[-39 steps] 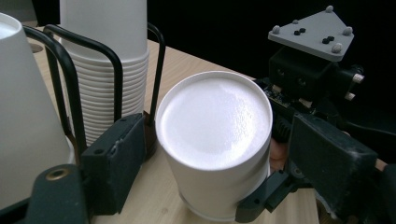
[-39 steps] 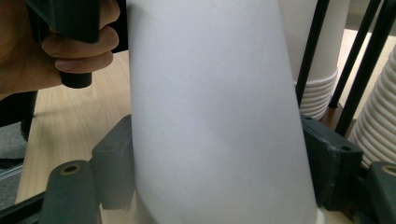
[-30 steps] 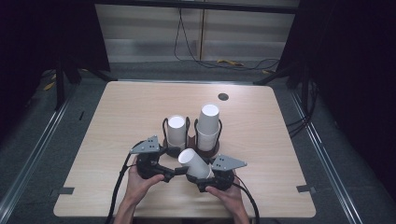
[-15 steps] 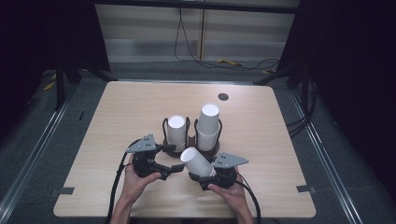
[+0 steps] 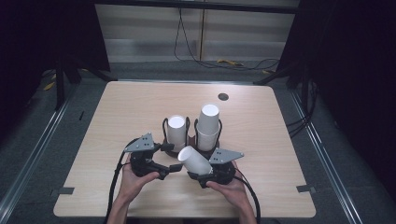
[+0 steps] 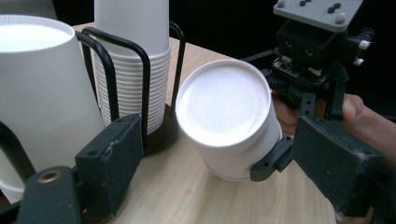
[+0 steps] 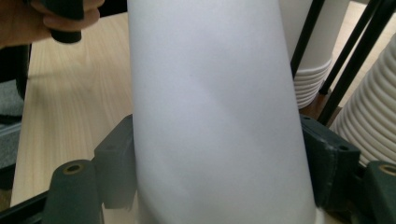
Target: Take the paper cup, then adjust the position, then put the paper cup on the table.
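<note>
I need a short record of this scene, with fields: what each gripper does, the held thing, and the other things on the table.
left gripper: open, nothing between the jaws
right gripper: shut on the paper cup
paper cup: white, tilted, bottom toward the left gripper
cup stacks: two, upside down in a black wire holder
table: light wood

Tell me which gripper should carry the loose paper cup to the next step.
Right. The right gripper is shut on the paper cup, its pads pressing both sides. The left gripper stands open beside the cup holder, with nothing between its jaws, which have just been opening.
</note>
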A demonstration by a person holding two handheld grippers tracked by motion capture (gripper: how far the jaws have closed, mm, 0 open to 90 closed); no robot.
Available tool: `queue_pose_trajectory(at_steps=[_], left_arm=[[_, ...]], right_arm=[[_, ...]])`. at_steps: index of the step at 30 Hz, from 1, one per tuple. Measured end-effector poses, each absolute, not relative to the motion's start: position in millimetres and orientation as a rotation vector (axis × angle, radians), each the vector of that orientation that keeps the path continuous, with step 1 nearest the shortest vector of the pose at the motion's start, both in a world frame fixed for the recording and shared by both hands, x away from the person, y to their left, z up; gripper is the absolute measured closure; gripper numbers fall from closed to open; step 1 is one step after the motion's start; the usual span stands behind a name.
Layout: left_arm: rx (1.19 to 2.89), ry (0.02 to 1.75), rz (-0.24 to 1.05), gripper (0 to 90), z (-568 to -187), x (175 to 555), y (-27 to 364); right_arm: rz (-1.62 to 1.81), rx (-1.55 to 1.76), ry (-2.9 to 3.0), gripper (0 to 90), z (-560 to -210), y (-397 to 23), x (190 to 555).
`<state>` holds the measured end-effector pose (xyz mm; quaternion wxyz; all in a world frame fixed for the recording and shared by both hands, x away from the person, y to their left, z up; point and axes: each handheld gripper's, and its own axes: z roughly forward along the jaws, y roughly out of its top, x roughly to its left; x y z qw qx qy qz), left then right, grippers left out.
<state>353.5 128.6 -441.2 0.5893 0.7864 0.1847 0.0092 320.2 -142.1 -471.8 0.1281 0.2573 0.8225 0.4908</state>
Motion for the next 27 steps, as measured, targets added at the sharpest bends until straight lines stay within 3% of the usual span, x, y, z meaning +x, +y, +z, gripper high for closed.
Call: queue_pose_trajectory(at_steps=[27], left_arm=[[1.857, 0.413, 0.025, 16.6, -432, 362, 130]], right_arm=[[1.257, 0.626, 2.577, 25.3, -447, -134, 333]])
